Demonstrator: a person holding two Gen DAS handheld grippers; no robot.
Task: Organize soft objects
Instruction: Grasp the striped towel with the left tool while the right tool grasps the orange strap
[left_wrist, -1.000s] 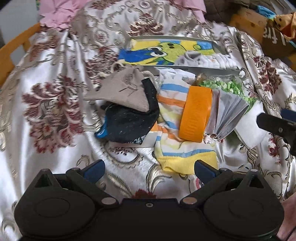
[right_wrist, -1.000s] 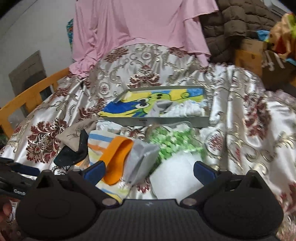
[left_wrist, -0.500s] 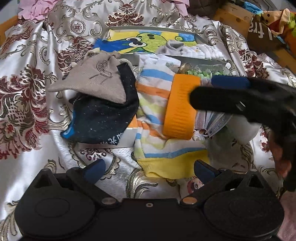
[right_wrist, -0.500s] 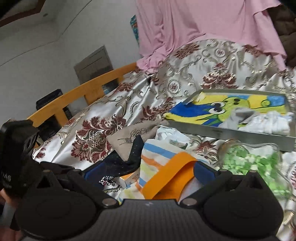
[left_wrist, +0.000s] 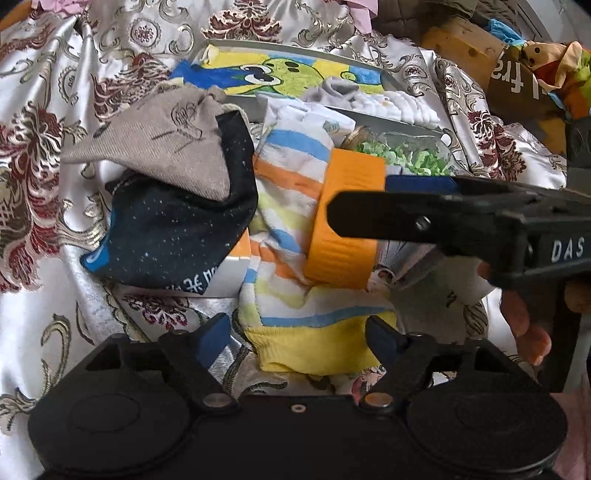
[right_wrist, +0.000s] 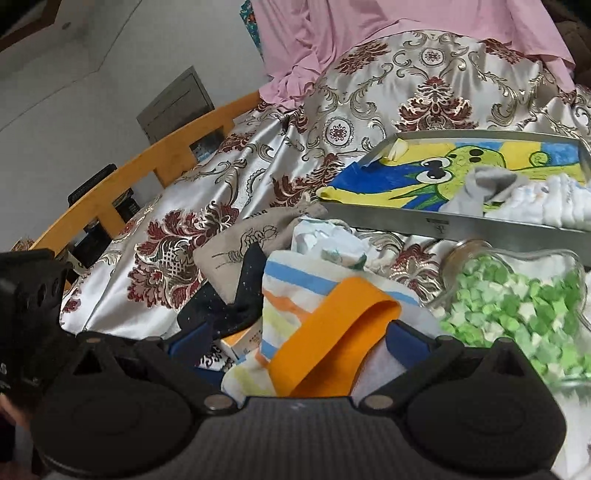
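A pile of soft things lies on the satin-covered table: a striped sock (left_wrist: 288, 192) (right_wrist: 291, 291), an orange band (left_wrist: 347, 221) (right_wrist: 332, 339), a black starry cloth (left_wrist: 173, 232) and a beige pouch (left_wrist: 166, 144) (right_wrist: 236, 247). A grey tray (left_wrist: 240, 107) (right_wrist: 443, 225) with a cartoon liner holds a grey sock (right_wrist: 484, 188) and white cloth. My left gripper (left_wrist: 297, 338) is open just before the sock's yellow cuff. My right gripper (right_wrist: 295, 339) is open, its fingers either side of the orange band; in the left wrist view it (left_wrist: 388, 206) reaches in from the right.
A clear bag of green and white bits (right_wrist: 517, 306) (left_wrist: 402, 155) lies right of the pile, with grey face masks (left_wrist: 406, 258) beneath the right gripper. A small white-and-orange box (left_wrist: 232, 273) sits under the black cloth. A wooden chair rail (right_wrist: 147, 162) runs at left.
My right gripper swung left and came down over the orange band. My left gripper moved forward, closer to the striped sock. Nothing has been grasped.
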